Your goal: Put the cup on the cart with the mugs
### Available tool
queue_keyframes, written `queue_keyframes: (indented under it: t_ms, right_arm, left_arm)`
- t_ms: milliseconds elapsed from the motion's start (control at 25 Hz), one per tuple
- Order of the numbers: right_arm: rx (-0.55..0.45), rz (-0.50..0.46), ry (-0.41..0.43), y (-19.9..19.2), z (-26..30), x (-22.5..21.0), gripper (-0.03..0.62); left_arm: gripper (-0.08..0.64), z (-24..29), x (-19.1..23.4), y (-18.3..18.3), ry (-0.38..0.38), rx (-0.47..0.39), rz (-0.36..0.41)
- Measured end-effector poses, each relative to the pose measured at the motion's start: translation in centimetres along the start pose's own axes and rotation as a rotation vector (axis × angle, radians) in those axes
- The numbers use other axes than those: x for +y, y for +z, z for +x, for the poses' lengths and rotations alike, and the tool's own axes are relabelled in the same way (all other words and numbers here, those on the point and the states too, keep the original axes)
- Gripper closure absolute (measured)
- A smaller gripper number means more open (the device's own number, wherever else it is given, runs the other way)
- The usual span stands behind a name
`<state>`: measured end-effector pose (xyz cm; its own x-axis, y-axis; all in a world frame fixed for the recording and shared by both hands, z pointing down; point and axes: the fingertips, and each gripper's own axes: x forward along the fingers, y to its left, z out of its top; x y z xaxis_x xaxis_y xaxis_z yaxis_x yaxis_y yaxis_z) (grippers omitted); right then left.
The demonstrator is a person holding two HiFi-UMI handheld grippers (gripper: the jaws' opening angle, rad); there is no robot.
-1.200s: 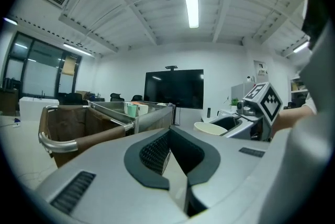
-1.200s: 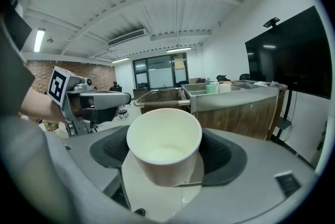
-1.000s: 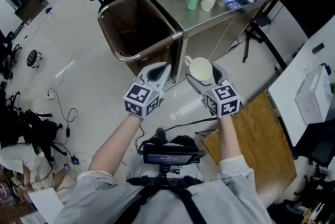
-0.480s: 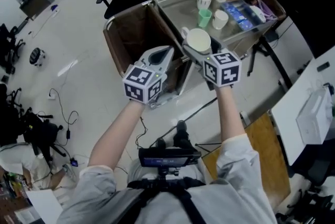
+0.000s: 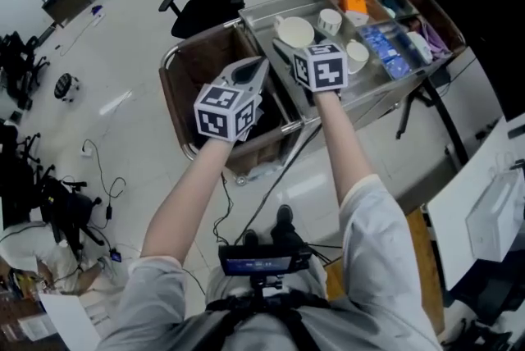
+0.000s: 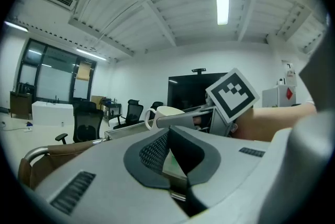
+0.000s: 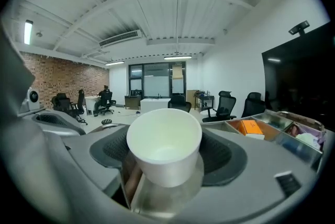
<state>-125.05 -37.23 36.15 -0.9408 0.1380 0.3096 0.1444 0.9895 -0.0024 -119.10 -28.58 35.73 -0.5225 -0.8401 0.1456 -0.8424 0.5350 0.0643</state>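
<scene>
Cup (image 5: pixel 294 31), white, clasped in the right gripper's (image 7: pixel 164 165) wide-set jaws, hangs over the cart (image 5: pixel 369 95) at upper centre, near the mugs (image 5: pixel 330 20); not yet set down. Left gripper (image 6: pixel 168 157) closed, empty.

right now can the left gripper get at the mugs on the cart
Probably not directly. The left gripper hangs over the brown bin beside the cart, and the right gripper with its cup sits between it and the mugs.
</scene>
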Motion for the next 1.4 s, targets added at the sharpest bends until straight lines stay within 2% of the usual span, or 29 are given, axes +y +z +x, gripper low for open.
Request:
queue_keyframes:
  t_ms: [280, 440, 600, 680, 800, 960, 1400]
  right_arm:
    - [0.042, 0.025, -0.004, -0.1, 7.0, -1.9, 0.173]
    - [0.058, 0.042, -0.039, -1.1, 10.1, -3.0, 0.173]
    - [0.112, 0.081, -0.01, -3.1, 12.8, -2.6, 0.173]
    - [0.122, 0.072, -0.025, -3.9, 13.9, -3.2, 0.173]
    - [0.143, 0.065, -0.049, -5.4, 15.0, -4.3, 0.173]
    - [0.217, 0.093, -0.014, -7.9, 16.0, -3.9, 0.173]
    - [0.221, 0.088, -0.018, -8.8, 16.5, -4.2, 0.169]
  left_arm:
    - [0.555, 3.3, 4.6, -1.0, 0.074, 0.022, -0.028]
    - [0.555, 4.6, 6.6, -2.2, 0.106, 0.041, -0.056]
    - [0.555, 5.5, 7.7, -3.2, 0.123, 0.06, -0.083]
    - [0.555, 5.8, 7.8, -3.6, 0.124, 0.064, -0.086]
    - [0.555, 6.4, 7.8, -3.9, 0.118, 0.062, -0.085]
    - [0.555, 6.7, 8.7, -4.2, 0.127, 0.063, -0.093]
    - [0.555, 7.1, 8.8, -4.9, 0.121, 0.073, -0.117]
